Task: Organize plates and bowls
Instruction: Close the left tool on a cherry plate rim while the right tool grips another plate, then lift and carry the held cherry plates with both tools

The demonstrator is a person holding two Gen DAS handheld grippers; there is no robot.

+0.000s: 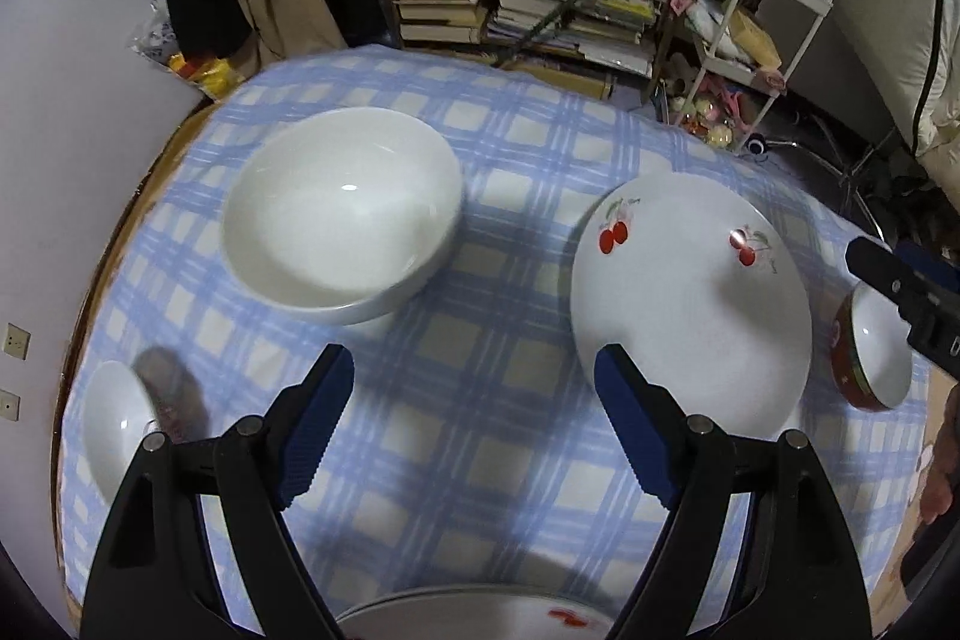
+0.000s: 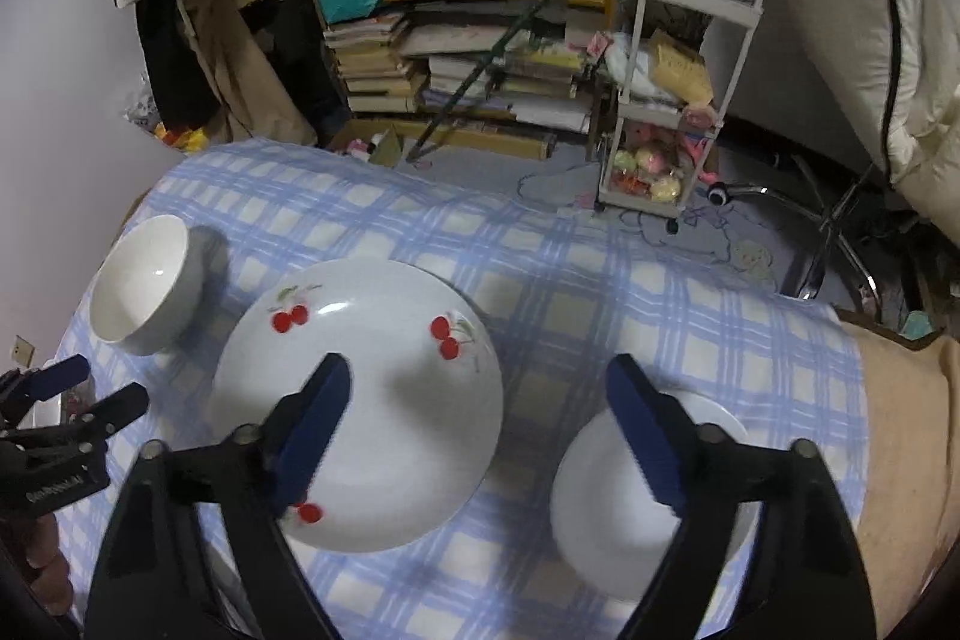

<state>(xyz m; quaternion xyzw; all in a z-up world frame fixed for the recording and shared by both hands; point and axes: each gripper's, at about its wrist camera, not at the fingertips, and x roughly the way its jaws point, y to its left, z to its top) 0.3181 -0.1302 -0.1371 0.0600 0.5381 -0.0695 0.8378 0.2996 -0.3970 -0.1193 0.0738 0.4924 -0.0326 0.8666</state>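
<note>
Between the large white bowl (image 1: 342, 214) and the cherry-print plate (image 1: 690, 304) runs a wide lane of bare checked tablecloth (image 1: 480, 400), open from the near edge to the far edge. The left gripper (image 1: 474, 424) hangs above this lane with jaws spread, nothing between them. A small white bowl (image 1: 117, 424) blocks the near-left corner, and another plate (image 1: 474, 613) lies at the near edge. The red-rimmed bowl (image 1: 873, 355) sits just beside the cherry-print plate, leaving only a narrow gap. The right gripper (image 2: 477, 436) hovers open over that gap.
</note>
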